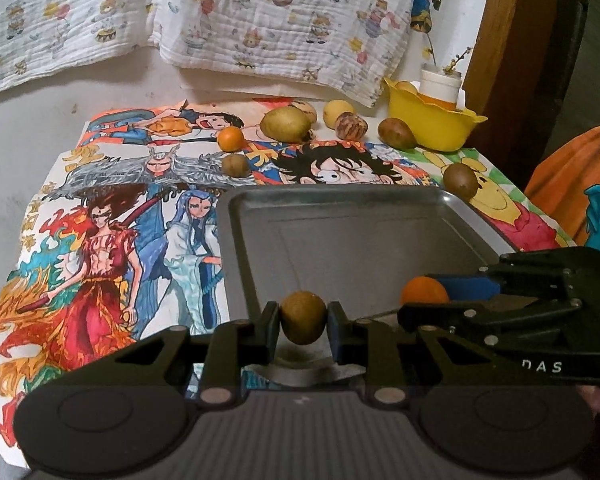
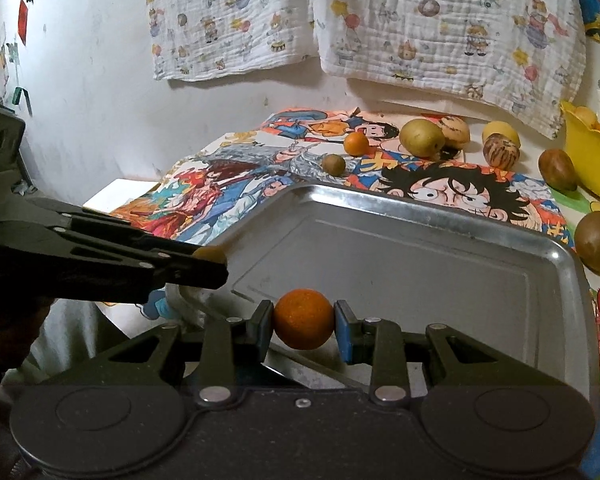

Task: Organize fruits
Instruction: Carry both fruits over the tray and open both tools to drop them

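The left claw (image 1: 303, 326) grips a brown fruit (image 1: 303, 317) and the right claw (image 2: 304, 326) grips an orange (image 2: 304, 319), both over the near edge of the tray (image 2: 440, 216), so I think they next lower and let go.

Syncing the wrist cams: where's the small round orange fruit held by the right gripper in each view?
Left wrist: small round orange fruit at right of centre, partly hidden behind the right gripper.
Right wrist: lower centre, clamped between the fingers.
Shared landmark: rectangular silver metal tray, below the fruit in both views.
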A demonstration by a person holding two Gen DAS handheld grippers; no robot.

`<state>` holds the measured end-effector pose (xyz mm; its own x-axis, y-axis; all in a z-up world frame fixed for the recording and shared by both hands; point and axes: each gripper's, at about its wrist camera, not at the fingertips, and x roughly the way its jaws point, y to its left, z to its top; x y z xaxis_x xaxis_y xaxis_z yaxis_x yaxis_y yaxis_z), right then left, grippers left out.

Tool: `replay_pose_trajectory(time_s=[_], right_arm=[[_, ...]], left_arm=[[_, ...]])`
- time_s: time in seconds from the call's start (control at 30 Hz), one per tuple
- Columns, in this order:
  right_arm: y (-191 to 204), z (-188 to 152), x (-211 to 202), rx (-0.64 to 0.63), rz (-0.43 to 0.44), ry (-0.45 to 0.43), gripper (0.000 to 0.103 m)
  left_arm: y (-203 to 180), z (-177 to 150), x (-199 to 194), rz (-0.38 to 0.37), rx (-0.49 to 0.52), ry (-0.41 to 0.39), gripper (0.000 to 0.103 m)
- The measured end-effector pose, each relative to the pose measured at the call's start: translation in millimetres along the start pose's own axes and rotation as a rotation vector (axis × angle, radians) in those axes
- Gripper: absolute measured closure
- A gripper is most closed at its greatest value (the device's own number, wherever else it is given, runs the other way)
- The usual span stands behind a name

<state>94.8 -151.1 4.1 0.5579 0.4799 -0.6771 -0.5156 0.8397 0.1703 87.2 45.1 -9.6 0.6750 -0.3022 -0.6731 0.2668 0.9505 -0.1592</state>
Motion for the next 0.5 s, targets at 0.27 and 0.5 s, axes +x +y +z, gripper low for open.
replay_pose_trajectory(time_s=[0.27, 0.5], right_arm=[[-1.6, -1.5, 5.9, 0.01, -0.027, 0.024, 0.068], [-4.2, -3.3, 6.7, 0.023, -0.026, 0.023, 0.068]], left_arm=[[-1.1, -4.3, 3.6, 0.02, 0.01, 0.015, 0.075], [-0.1, -5.4, 4.8, 0.016, 0.003, 0.019, 0.075]])
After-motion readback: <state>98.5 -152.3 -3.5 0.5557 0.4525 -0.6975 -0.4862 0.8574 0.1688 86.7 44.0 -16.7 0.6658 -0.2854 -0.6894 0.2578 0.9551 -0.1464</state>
